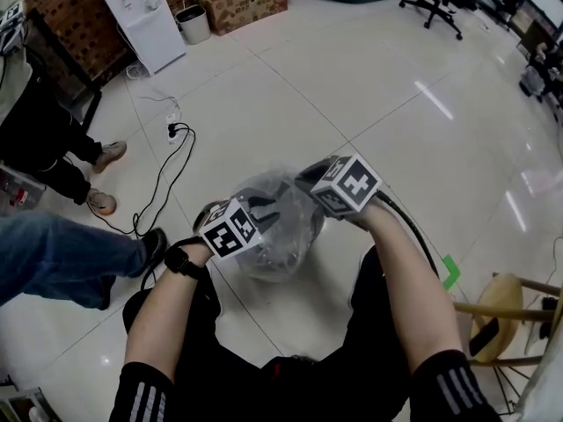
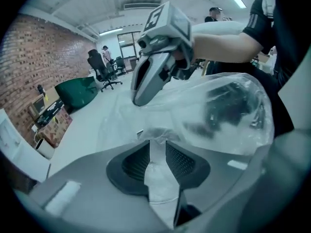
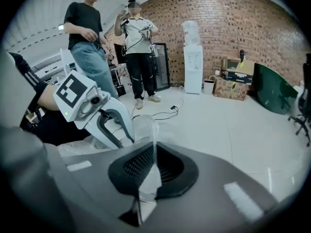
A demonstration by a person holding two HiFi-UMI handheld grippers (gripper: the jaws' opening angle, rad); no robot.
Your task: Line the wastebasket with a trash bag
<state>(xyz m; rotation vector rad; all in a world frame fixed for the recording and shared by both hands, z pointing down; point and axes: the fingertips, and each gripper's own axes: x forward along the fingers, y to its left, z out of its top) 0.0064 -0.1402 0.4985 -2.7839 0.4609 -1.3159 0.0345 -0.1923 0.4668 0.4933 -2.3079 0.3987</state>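
I read the site as an office workspace: brick wall (image 3: 233,13), water dispenser (image 1: 141,16), office chair (image 1: 435,3), cardboard box (image 1: 246,5), tiled floor (image 1: 369,86)

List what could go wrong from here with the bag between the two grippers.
1. The left gripper has its jaws apart, with the trash bag film loose between them. That edge may slip out, leaving only the right gripper, which is shut on the film.
2. The right gripper pinches thin film, so a hard pull across the wastebasket could stretch or tear it.
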